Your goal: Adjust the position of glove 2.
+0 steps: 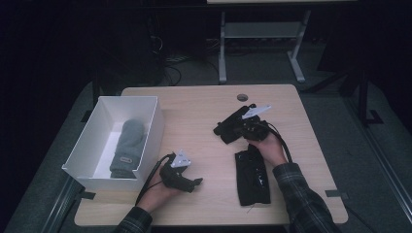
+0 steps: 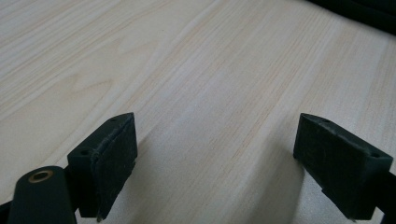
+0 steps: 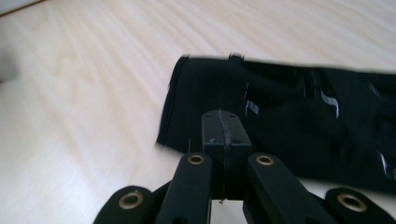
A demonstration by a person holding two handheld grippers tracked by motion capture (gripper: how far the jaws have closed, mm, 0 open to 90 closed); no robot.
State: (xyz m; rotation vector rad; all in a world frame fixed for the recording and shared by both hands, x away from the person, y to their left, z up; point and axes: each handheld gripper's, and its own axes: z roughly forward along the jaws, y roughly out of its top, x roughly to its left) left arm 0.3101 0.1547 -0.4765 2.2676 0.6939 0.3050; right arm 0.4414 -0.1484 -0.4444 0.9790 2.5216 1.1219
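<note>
A black glove (image 1: 252, 179) lies flat on the wooden table (image 1: 194, 107), at the front right. My right gripper (image 1: 219, 130) hovers just beyond the glove's far end and points left. In the right gripper view its jaws (image 3: 223, 117) are pressed together with nothing between them, and the black glove (image 3: 299, 126) lies on the table just ahead. My left gripper (image 1: 194, 183) rests near the front edge, left of the glove. In the left gripper view its jaws (image 2: 217, 126) stand wide apart over bare wood. A grey mitten (image 1: 127, 148) lies inside a white box (image 1: 156, 124).
The white box stands at the table's left side with its open top up. A round cable hole (image 1: 242, 97) sits near the far edge. Beyond the table a metal frame (image 1: 262, 34) stands on the dark floor.
</note>
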